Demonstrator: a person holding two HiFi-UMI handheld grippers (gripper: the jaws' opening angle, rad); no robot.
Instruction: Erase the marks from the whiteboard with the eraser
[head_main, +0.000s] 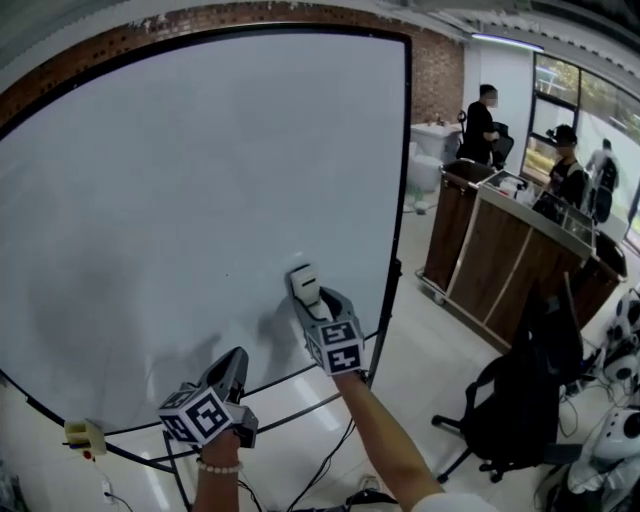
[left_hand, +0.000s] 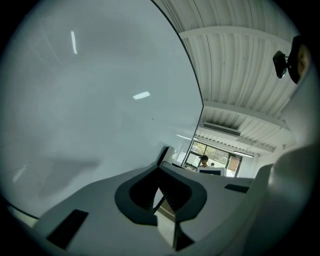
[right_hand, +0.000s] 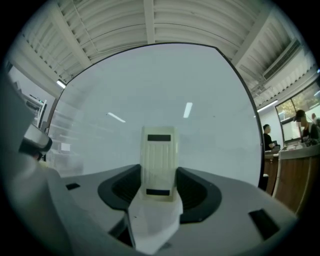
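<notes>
Cream eraser pinched in right gripper, against whiteboard | left gripper pressed together, empty

The right hand-held gripper holds the eraser against the whiteboard; the left hand-held gripper hangs lower.

The eraser lies against the lower right part of the whiteboard, between the jaws of the right gripper. The left gripper sits below and left of it, before the whiteboard's bottom edge. A bench stands right of the whiteboard, with a chair before it.
</notes>
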